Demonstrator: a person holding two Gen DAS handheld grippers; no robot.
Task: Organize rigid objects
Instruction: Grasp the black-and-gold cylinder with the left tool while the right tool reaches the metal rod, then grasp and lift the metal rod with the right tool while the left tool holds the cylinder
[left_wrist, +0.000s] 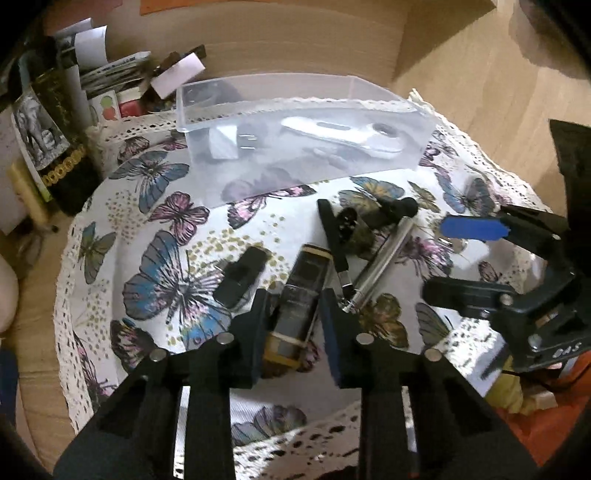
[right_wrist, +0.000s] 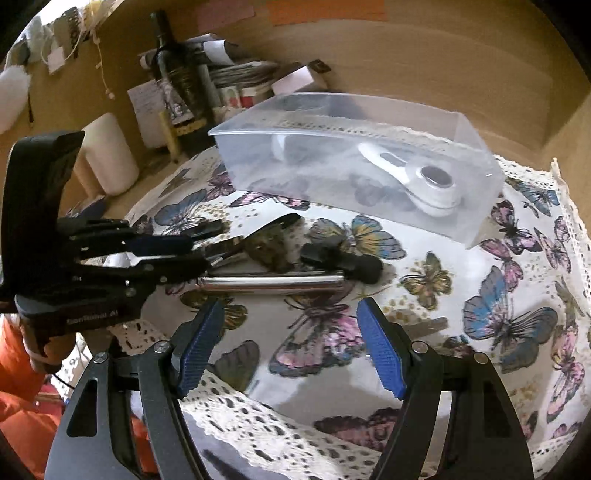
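Left wrist view: butterfly tablecloth (left_wrist: 155, 236), wooden wall (left_wrist: 295, 40); left jaws grip dark bottle (left_wrist: 301, 291), right jaws wide

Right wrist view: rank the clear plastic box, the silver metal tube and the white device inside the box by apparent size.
1. clear plastic box, by far the largest.
2. silver metal tube and white device: similar in length; distance differs, so I won't rank them.

Clear box (left_wrist: 295, 122) behind metal tube (left_wrist: 384, 262), both on cloth (left_wrist: 166, 229).

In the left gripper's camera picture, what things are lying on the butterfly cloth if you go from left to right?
Small black block → dark box with gold bands, between the left gripper's pads → shiny metal tube → the right gripper.
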